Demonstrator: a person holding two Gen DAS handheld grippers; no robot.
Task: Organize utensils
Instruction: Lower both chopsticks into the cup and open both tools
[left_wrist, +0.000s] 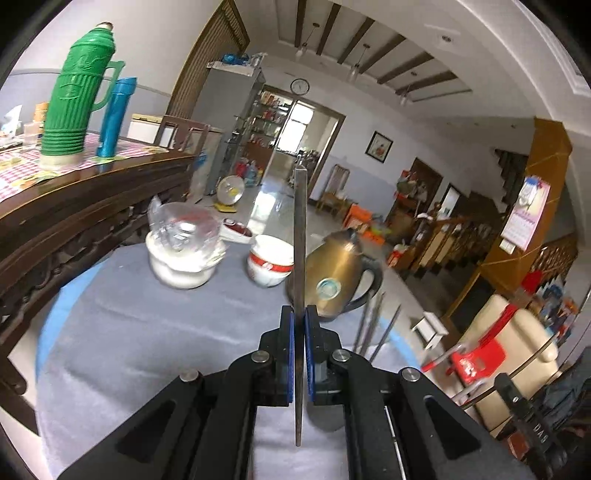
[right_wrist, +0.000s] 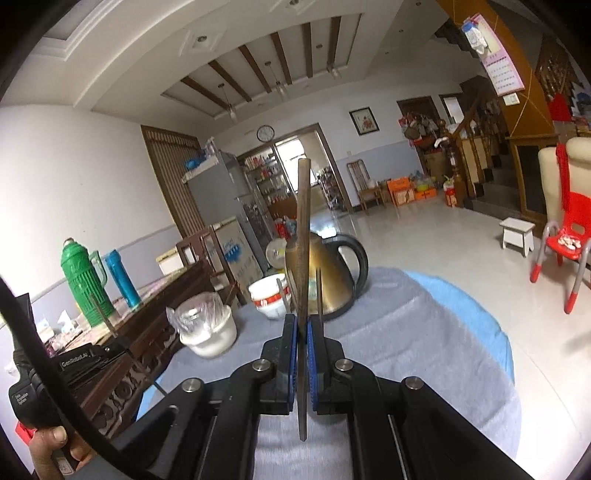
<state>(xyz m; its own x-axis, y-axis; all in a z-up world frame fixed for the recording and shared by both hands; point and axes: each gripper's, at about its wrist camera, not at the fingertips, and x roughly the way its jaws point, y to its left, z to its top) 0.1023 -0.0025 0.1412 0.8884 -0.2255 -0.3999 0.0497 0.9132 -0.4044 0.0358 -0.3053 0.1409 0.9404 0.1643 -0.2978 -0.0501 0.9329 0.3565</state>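
My left gripper (left_wrist: 299, 314) is shut on a thin metal chopstick (left_wrist: 300, 229), which stands upright above the grey-clothed round table (left_wrist: 147, 332). My right gripper (right_wrist: 301, 321) is likewise shut on a brownish metal chopstick (right_wrist: 303, 206), also upright. A second thin stick (right_wrist: 318, 295) rises just right of it. In the right wrist view the left tool's black body (right_wrist: 85, 363) shows at lower left with its stick (right_wrist: 105, 317) and a hand (right_wrist: 55, 439) below. Thin metal sticks (left_wrist: 373, 325) slant up right of my left gripper; what holds them is unclear.
Beyond both grippers stand a brass kettle (left_wrist: 332, 273), stacked white bowls with red trim (left_wrist: 269, 262) and a white bowl under a clear plastic bag (left_wrist: 181, 251). A dark wooden sideboard (left_wrist: 92, 206) on the left carries a green thermos (left_wrist: 77, 92) and a blue one (left_wrist: 116, 118). A red chair (right_wrist: 565, 236) stands right.
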